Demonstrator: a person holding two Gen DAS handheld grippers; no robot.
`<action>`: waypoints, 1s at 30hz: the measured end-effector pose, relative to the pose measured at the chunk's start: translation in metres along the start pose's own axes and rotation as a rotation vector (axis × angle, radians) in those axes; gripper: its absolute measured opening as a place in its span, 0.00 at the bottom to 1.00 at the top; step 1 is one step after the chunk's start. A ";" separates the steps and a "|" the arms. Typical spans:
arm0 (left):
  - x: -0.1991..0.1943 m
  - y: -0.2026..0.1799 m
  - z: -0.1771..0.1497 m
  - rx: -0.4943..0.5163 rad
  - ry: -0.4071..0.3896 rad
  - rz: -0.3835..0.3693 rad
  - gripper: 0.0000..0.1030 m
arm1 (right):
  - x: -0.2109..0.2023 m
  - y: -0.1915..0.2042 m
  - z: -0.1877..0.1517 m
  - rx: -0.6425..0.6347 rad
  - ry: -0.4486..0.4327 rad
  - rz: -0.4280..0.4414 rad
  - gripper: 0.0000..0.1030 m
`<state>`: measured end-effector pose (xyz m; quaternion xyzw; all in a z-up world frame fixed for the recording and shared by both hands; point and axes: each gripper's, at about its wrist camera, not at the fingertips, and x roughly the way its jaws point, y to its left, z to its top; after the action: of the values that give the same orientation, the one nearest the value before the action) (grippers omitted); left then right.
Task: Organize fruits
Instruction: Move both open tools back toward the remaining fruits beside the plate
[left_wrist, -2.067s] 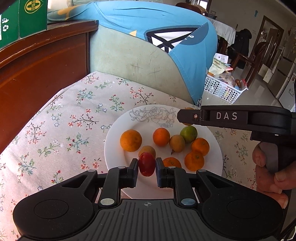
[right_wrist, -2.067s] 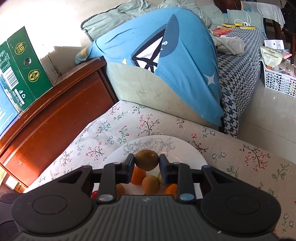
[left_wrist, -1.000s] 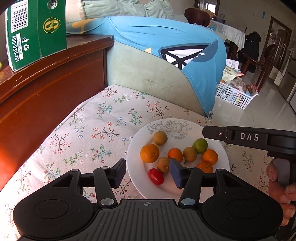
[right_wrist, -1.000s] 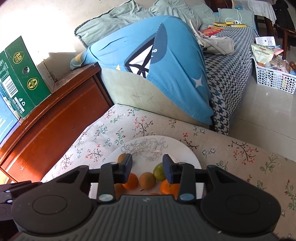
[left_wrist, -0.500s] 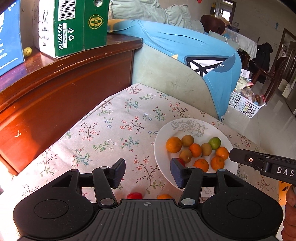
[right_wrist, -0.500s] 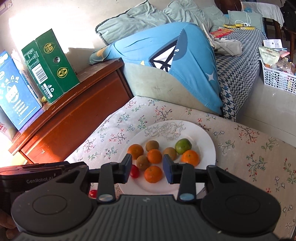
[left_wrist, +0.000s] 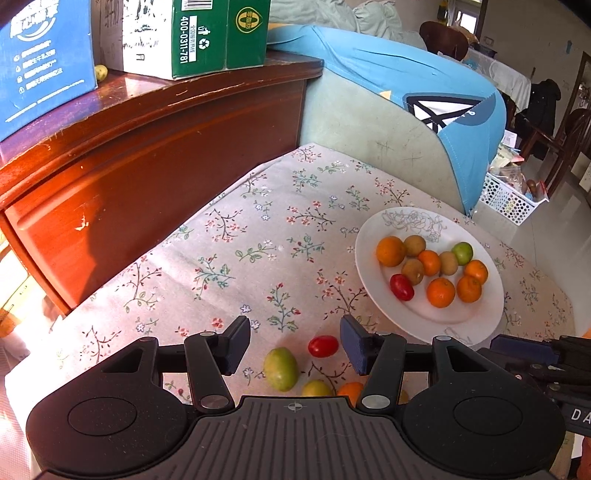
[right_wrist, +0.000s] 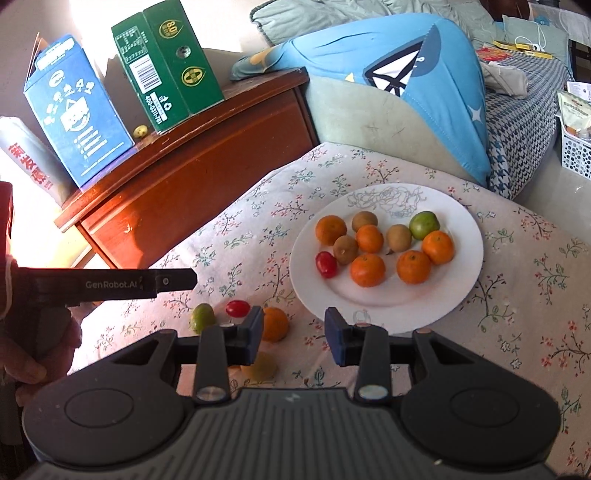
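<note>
A white plate (right_wrist: 388, 306) (left_wrist: 443, 314) on the floral cloth holds several oranges, three brown kiwis, a green citrus (right_wrist: 424, 225) and a red tomato (right_wrist: 326, 264). Loose on the cloth before it lie a red tomato (left_wrist: 323, 346) (right_wrist: 237, 308), a green fruit (left_wrist: 280, 368) (right_wrist: 202, 316), an orange (right_wrist: 275, 324) and a yellowish fruit (left_wrist: 316, 387) (right_wrist: 263, 365). My left gripper (left_wrist: 295, 343) hangs open above the loose fruits, touching none. My right gripper (right_wrist: 294, 336) is open and empty near the plate's front rim, the orange beside its left finger.
A wooden cabinet (left_wrist: 147, 166) with a green carton (right_wrist: 166, 66) and a blue carton (right_wrist: 77, 110) stands at the left. Behind the cloth, a sofa arm under a blue cover (left_wrist: 406, 85). A white basket (left_wrist: 509, 199) sits on the floor at the right.
Both grippers have drawn back from the plate, leaving the red tomato and a kiwi on it. The loose fruits on the cloth have come into view under the open jaws.
</note>
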<state>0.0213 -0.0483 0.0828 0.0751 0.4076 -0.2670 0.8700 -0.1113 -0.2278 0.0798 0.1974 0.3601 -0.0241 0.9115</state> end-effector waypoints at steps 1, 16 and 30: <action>0.002 0.003 -0.002 -0.003 0.009 0.008 0.52 | 0.003 0.003 -0.003 -0.010 0.012 0.008 0.37; 0.028 0.017 -0.019 -0.008 0.105 0.037 0.52 | 0.034 0.025 -0.031 -0.106 0.131 0.028 0.37; 0.043 0.018 -0.021 -0.024 0.101 0.001 0.50 | 0.052 0.033 -0.036 -0.133 0.146 0.012 0.37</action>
<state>0.0395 -0.0433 0.0353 0.0781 0.4542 -0.2576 0.8493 -0.0902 -0.1790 0.0327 0.1396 0.4250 0.0197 0.8941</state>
